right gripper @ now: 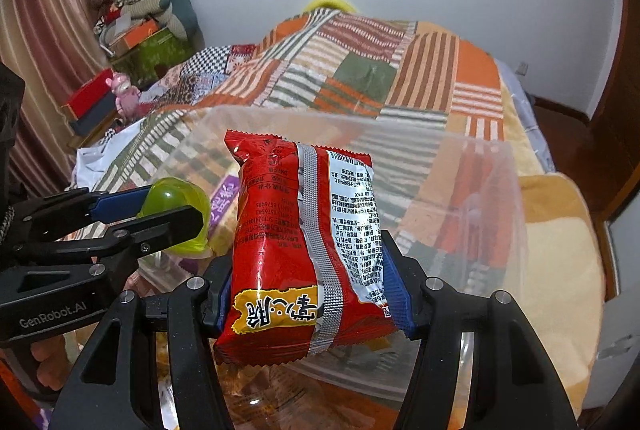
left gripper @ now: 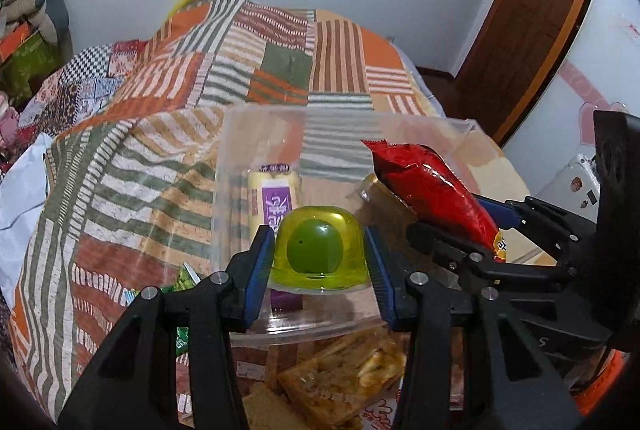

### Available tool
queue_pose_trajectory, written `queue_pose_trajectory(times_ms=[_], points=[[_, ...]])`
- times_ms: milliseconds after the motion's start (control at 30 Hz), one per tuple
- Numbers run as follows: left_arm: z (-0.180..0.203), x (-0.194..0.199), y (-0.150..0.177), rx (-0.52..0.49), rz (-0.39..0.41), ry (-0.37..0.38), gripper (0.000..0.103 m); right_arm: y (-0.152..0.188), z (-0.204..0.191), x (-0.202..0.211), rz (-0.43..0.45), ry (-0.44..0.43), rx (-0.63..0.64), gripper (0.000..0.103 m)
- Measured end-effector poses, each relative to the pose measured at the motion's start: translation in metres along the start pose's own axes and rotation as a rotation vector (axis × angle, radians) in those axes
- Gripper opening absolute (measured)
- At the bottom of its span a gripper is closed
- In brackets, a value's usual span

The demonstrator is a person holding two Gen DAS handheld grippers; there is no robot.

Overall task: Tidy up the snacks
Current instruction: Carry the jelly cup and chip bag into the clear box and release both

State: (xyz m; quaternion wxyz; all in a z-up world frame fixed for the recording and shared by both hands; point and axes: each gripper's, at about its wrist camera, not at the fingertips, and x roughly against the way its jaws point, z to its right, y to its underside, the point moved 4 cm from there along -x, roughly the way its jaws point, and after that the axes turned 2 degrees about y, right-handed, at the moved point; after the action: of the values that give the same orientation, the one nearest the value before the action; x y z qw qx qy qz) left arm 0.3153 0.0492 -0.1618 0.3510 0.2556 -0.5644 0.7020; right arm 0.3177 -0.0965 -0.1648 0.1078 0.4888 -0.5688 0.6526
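We have both loads over the clear plastic bin [left gripper: 420,126]. Left gripper [left gripper: 320,262] clamps the yellow-green domed jelly cup [left gripper: 316,250]; right gripper [right gripper: 316,294] pinches the red crinkly foil snack packet [right gripper: 296,242] at our 3 o'clock. Risks: slick dome squirting out, packet sliding, grippers colliding; purple-labelled yellow pack [left gripper: 274,198] at 12 blocks landing.

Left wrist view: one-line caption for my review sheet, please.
Left gripper holds a green jelly cup over a clear plastic bin; right gripper brings a red snack packet alongside.
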Motion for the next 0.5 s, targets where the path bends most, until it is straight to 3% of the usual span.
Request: queue_pose_trajectory(times_ms=[167,500], points=[[-0.006,-0.004,0.005,0.025,-0.020,-0.001,0.046,0.004,0.001,0.000,-0.016,0.017,0.006,0.061],[-0.005,0.041,0.003,0.012,0.053,0.001,0.046,0.002,0.003,0.029,0.033,0.014,0.003,0.075]])
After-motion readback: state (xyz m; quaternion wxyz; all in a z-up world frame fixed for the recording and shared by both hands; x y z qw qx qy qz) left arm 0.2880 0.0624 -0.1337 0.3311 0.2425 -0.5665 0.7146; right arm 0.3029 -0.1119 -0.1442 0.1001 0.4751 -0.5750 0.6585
